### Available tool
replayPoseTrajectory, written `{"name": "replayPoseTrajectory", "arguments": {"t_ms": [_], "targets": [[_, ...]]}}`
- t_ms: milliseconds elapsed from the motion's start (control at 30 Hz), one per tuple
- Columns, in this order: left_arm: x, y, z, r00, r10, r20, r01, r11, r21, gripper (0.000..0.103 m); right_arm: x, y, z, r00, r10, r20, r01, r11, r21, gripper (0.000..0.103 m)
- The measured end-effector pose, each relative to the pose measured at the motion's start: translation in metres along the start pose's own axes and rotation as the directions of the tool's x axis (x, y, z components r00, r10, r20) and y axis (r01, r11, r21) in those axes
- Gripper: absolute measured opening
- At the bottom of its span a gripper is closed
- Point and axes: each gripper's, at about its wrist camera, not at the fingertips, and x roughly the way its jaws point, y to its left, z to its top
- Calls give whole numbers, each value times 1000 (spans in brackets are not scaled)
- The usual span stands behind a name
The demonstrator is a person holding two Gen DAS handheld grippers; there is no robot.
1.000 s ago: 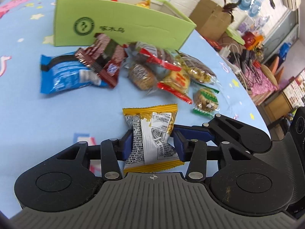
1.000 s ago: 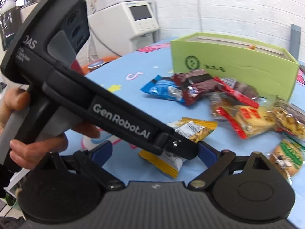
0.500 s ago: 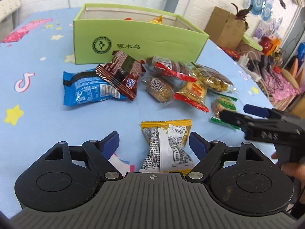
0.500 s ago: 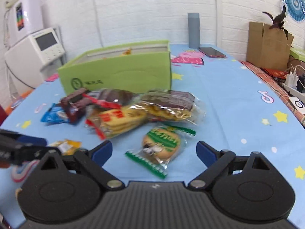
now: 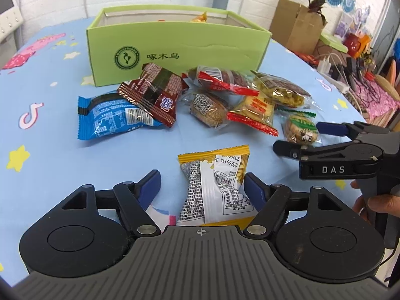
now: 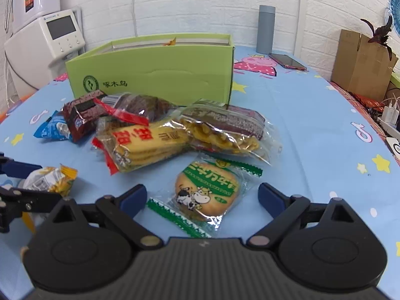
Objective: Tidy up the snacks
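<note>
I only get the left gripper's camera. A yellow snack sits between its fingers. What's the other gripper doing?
Observer: The right gripper is open, with the round green cookie pack lying between its fingers.
Child: Is it squeezing the cookie?
Observer: No, both blue pads stand clear of the wrapper.
Child: Anything behind the green box?
Observer: A phone lies on the tablecloth beside the grey bottle, right of the green box.
</note>
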Motion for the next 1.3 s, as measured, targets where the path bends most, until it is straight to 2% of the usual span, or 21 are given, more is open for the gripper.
{"name": "replayPoseTrajectory", "arguments": {"t_ms": [200,300,367,433,467,500,567,600,633,867,1000,1033,1067,1100,1167,1300], "targets": [[0,-4,-1,1000,19,2,-19,1000,13,62,-3,-5,1,1000,-8,-10,8,1000,25,102],[2,-7,-2,1000,30,5,-30,999,35,62,-6,-2,-1,999,46,11,-46,998,48,102],[2,-7,-2,1000,28,6,-28,999,39,62,-5,-1,-1,999,48,14,-49,998,41,102],[2,-7,-2,1000,27,11,-27,999,37,57,-3,0,-1,999,40,22,-40,999,24,102],[2,-7,-2,999,31,16,-32,999,39,50,-3,1,-2,999,31,26,-31,999,12,101],[3,-7,-2,999,38,21,-39,998,44,42,-2,2,-2,999,20,26,-19,1000,-6,100],[4,-8,-2,998,53,29,-54,997,54,33,-4,3,-3,999,17,28,-17,1000,-14,96],[4,-8,-2,998,54,32,-56,997,60,29,-7,2,-4,999,15,33,-14,1000,-16,81],[4,-8,-2,998,55,35,-57,996,67,29,-11,1,-4,999,21,39,-21,1000,-17,73],[-2,-3,-2,999,43,8,-43,999,31,25,-25,4,-13,998,47,28,-47,999,-19,72],[-9,2,-9,999,36,-1,-36,999,19,29,-34,11,-22,998,58,29,-56,997,-46,72],[-9,3,-9,999,33,0,-33,999,15,29,-34,11,-23,998,57,31,-56,997,-47,77],[-9,3,-8,999,32,-3,-32,999,9,35,-34,11,-22,998,64,29,-63,997,-40,82],[-9,2,-8,999,37,-8,-37,999,6,45,-33,10,-21,998,67,21,-66,998,-25,91],[-10,1,-10,998,62,-12,-62,998,8,60,-33,9,-20,998,61,28,-61,998,-12,93],[-11,1,-16,996,87,6,-88,996,24,59,-28,3,-16,998,50,33,-51,999,20,90]]}}
